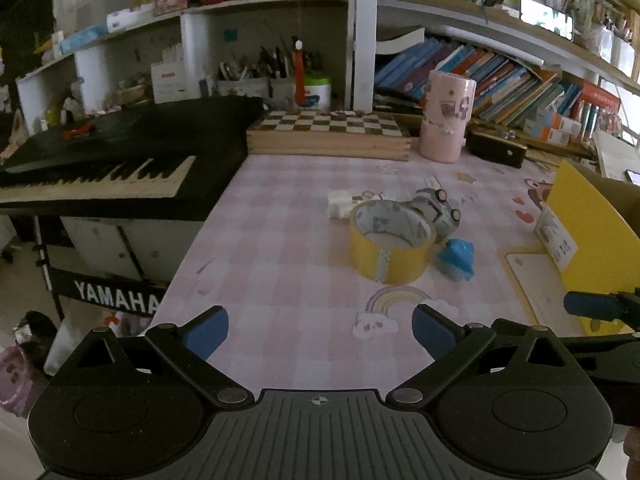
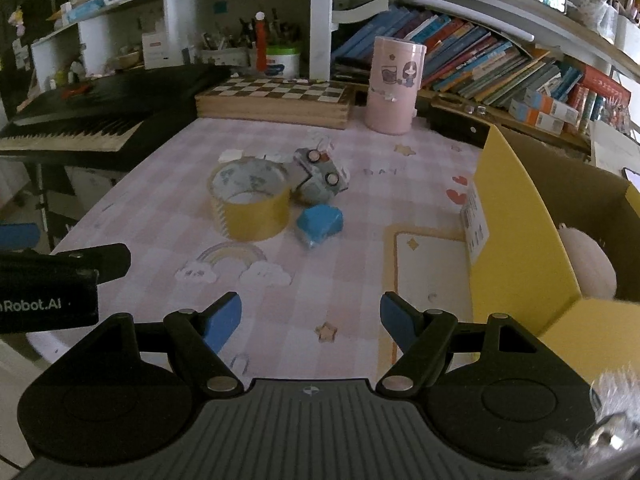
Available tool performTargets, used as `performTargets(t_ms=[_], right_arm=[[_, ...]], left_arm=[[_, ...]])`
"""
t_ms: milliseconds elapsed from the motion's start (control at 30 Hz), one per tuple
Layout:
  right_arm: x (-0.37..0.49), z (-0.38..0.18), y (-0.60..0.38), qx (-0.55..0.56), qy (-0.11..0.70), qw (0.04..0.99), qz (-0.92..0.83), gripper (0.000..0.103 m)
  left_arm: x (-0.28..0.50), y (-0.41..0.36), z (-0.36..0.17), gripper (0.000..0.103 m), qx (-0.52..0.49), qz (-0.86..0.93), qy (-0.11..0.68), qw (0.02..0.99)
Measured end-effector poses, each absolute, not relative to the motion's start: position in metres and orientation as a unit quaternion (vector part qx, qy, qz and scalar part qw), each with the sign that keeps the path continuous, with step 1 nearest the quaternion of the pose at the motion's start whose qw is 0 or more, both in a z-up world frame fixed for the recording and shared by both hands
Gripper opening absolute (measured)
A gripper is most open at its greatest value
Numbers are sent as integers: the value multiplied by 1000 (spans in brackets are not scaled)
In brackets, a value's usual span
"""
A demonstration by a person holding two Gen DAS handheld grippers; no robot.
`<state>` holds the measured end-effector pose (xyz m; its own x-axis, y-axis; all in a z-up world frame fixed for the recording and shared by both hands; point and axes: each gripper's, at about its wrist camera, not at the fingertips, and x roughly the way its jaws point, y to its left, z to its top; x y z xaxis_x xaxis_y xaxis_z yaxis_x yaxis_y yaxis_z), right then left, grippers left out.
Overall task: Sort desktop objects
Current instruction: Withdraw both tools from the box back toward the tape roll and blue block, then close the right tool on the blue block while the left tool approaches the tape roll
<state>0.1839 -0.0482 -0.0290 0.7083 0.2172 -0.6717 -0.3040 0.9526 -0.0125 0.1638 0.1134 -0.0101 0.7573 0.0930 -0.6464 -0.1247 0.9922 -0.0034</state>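
**Both claws released above the pink checked desk, clutter still grouped at its middle**

Left wrist view: the left claw (image 1: 320, 330) hangs released above the desk (image 1: 272, 280), its blue fingertips (image 1: 212, 330) spread wide with nothing between them. Ahead, near the middle of the desk, a yellow tape roll (image 1: 390, 242) stands on its edge-face with the hole upward. A small toy car (image 1: 438, 210) lies tipped against the roll's far right side, and a blue object (image 1: 456, 260) sits just beside the roll on the right. A small white block (image 1: 339, 205) lies just behind the roll on the left. A yellow box (image 1: 592, 240) rises at the right edge of the desk, and the tip of the right claw (image 1: 600, 306) shows in front of it. At the back stand a pink canister (image 1: 446, 116), a chessboard (image 1: 328, 132) and, to the left, a keyboard (image 1: 100, 176).

Right wrist view: the right claw (image 2: 311, 320) is also released, fingers wide apart and holding nothing, above the desk (image 2: 340, 280). The tape roll (image 2: 250, 200), toy car (image 2: 320, 176) and blue object (image 2: 320, 224) cluster together ahead, the car touching the roll. The yellow box (image 2: 520, 220) stands open at the right with a pale plush toy (image 2: 588, 264) inside. Part of the left claw's body enters from the left edge
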Motion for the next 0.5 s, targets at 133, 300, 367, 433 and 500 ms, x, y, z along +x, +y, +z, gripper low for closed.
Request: performTargets(t_ms=[133,300,367,433,500], right_arm=[[205,-33,-47,-65,358,922,132,74],[232,-39,-46,-67,358,923,123,67],[242,-41,-44,-65,358,923,126,65],[254,-45,-42,-65,356,923,133,61],[265,-50,-39,-70,359,920,140,59]], left_arm=[[183,115,-11,100,-25,51,346,937],[208,114,-18,100,-21,38,358,933],[218,113,-21,100,-20,31,363,931],[227,112,-24,100,-20,25,368,929],[235,112,-25,100,-20,26,369,929]])
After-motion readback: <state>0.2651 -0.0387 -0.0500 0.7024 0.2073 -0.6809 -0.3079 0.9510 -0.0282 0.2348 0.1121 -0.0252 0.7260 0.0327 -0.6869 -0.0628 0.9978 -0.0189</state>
